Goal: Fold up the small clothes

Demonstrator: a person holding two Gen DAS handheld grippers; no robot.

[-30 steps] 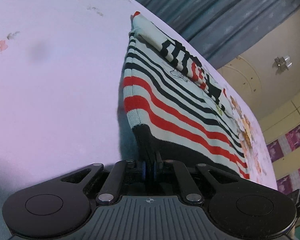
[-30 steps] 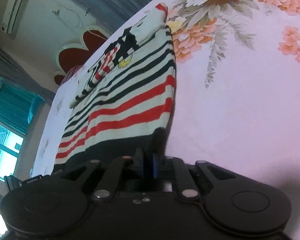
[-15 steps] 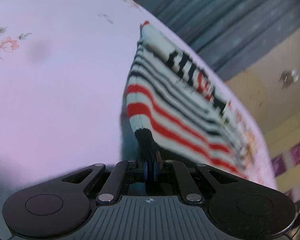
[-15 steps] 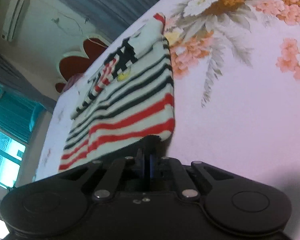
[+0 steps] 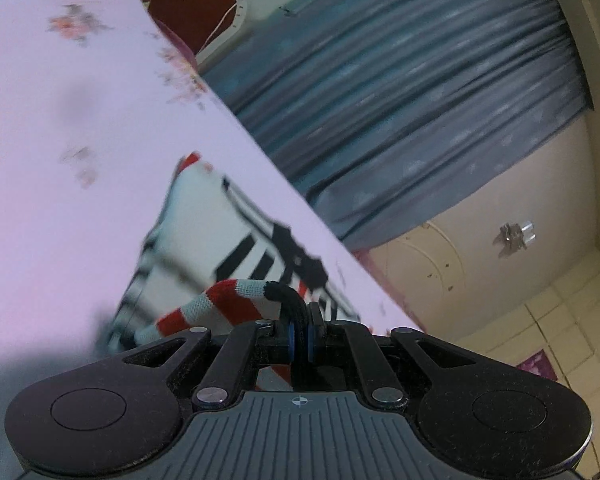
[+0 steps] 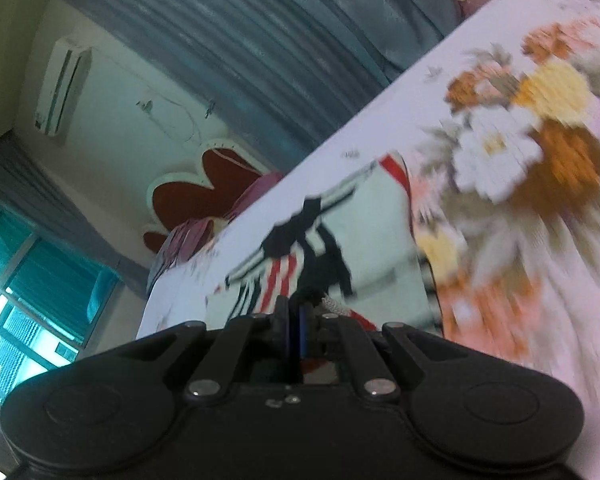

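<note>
right gripper [image 6: 294, 322]: jaws pinched on dark hem of striped sweater [image 6: 380, 236], hem lifted off the surface | sweater: white chest with black and red print lies flat ahead | bed sheet [image 6: 540, 280]: pink, large floral print right of sweater, blurred | background: grey curtain [image 6: 280, 40], air conditioner [image 6: 62, 86], window [image 6: 32, 300] at left

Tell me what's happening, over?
Left gripper and right gripper shut on striped knit sweater hem, lifted above floral bedsheet. Nothing in way.
</note>
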